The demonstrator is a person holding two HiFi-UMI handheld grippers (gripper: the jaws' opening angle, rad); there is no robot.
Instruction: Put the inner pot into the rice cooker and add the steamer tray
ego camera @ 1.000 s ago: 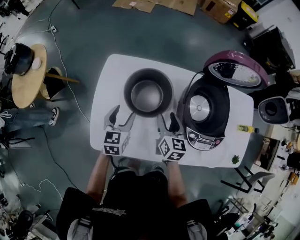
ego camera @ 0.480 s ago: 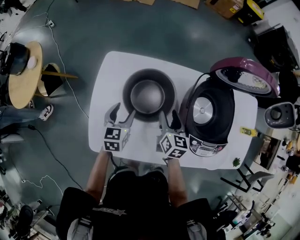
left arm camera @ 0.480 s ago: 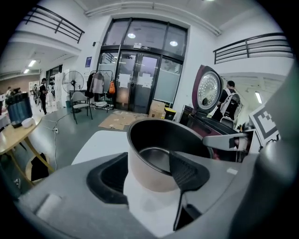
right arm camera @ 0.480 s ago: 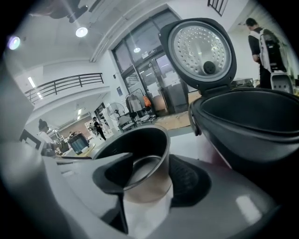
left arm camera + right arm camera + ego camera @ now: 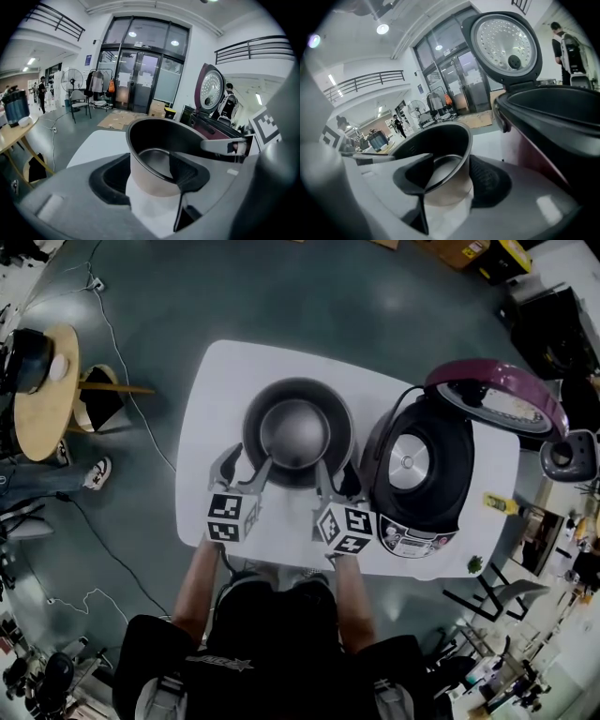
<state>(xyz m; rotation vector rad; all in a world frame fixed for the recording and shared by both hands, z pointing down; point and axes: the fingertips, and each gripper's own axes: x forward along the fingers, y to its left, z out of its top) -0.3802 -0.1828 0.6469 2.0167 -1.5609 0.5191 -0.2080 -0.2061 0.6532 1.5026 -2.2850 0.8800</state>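
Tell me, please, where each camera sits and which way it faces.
Head view: on the person's head, looking steeply down at the table; shows both forearms, left gripper, right gripper.
Left gripper view: rides that gripper, looking along its open jaws astride the inner pot wall, toward the glass doors.
Right gripper view: likewise, its open jaws astride the pot wall, rice cooker at right.
Shared: both gripper views see the pot and the raised lid.

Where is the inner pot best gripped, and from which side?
Probably by the thin upright wall at the rim of the inner pot, on its near side, coming from the person's side. It stands open-topped with no handles showing, so one finger inside and one outside suits it. The left gripper and right gripper both straddle that wall, fingers apart.
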